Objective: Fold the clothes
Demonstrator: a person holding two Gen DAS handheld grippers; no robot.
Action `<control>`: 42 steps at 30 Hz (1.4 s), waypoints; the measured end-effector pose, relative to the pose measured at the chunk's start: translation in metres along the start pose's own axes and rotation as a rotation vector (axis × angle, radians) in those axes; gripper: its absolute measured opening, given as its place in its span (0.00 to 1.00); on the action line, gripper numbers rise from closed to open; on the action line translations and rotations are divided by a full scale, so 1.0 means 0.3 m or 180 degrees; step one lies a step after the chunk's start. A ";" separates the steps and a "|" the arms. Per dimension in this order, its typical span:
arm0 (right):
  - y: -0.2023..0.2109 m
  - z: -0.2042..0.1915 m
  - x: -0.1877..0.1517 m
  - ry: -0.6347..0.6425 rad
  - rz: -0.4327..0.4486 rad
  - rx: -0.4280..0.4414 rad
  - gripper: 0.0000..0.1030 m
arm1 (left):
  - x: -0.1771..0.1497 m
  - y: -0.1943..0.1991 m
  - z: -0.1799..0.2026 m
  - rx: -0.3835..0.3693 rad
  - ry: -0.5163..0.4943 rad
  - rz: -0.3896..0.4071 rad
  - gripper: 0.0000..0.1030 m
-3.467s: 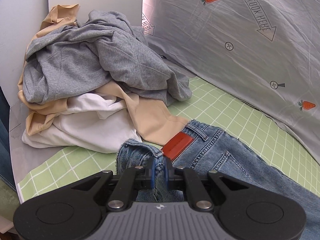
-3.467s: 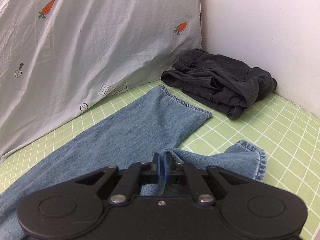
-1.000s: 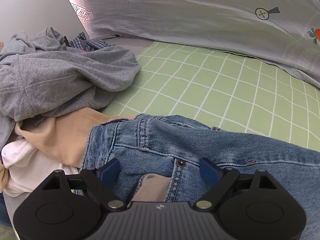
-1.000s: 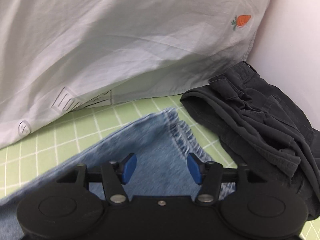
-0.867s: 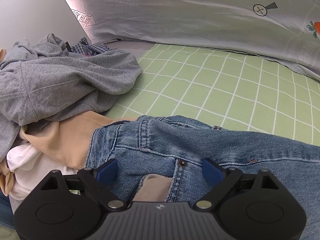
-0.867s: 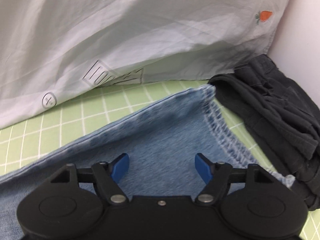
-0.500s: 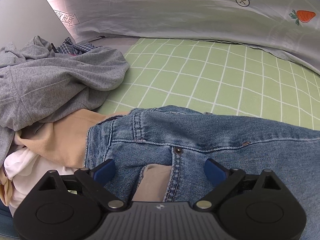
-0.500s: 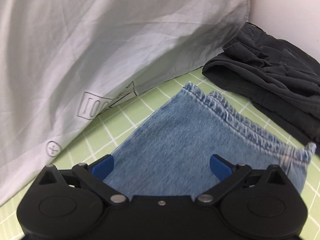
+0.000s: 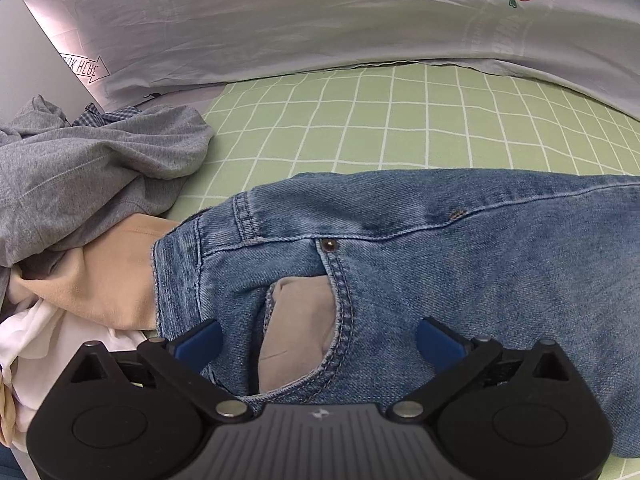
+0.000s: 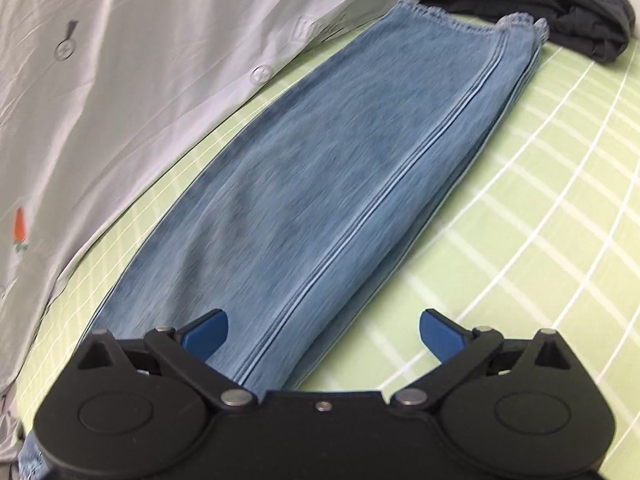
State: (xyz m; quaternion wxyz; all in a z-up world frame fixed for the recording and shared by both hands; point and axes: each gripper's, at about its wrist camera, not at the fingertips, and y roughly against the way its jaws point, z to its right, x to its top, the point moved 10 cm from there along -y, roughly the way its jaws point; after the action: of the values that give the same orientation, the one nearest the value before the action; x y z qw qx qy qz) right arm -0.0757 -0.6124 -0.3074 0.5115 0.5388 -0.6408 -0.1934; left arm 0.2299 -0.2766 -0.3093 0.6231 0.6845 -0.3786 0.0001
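The jeans [image 9: 440, 248] are mid-blue denim with heavy double stitching, a brass rivet and a gaping front pocket showing its tan lining; they lie flat on a green sheet [image 9: 380, 120] printed with a white grid. The left claw [image 9: 318, 340] is spread wide over the waist end, its blue pads to either side of the pocket, gripping nothing. To its left sits a heap of soft clothes: a white garment [image 9: 36, 344] lowest, a smooth peach one [image 9: 108, 276] touching the waistband, and a heathered grey knit top [image 9: 80, 176] draped above. Ahead of the claw rises a wrinkled pale grey pillow [image 9: 320, 20] printed with carrots and arrows.

In the right wrist view, motion-blurred, the jeans' legs [image 10: 340, 152] lie stacked one on the other, long and narrow, stretching away from the right claw [image 10: 324, 330], which is also wide open and empty. The frayed hems end just beside a crumpled dark grey garment [image 10: 560, 4] at the far right.
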 end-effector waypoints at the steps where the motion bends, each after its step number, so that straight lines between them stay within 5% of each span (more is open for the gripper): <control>1: 0.000 -0.034 -0.029 -0.0001 -0.0022 0.0107 1.00 | 0.000 -0.003 0.000 -0.0030 -0.0021 0.0014 1.00; 7: 0.028 -0.237 -0.136 -0.0084 -0.0058 0.0809 1.00 | 0.002 -0.016 -0.005 -0.0217 -0.0098 0.0067 1.00; 19: 0.037 -0.443 -0.264 -0.0023 -0.0438 0.1398 1.00 | -0.006 -0.032 -0.010 -0.0316 0.0001 0.0092 1.00; 37: -0.058 -0.641 -0.440 0.0255 -0.0908 0.1249 1.00 | -0.020 -0.012 -0.019 -0.0321 -0.0021 0.0049 1.00; 42: -0.058 -0.594 -0.421 -0.0283 -0.1024 0.1440 1.00 | -0.041 0.009 -0.018 -0.0288 -0.0081 0.0092 1.00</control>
State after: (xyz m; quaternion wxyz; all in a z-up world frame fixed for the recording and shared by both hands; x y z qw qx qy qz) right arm 0.0738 -0.4522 -0.3061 0.3123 0.7250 -0.5958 -0.1476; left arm 0.2222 -0.2656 -0.3115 0.6484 0.6500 -0.3959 -0.0167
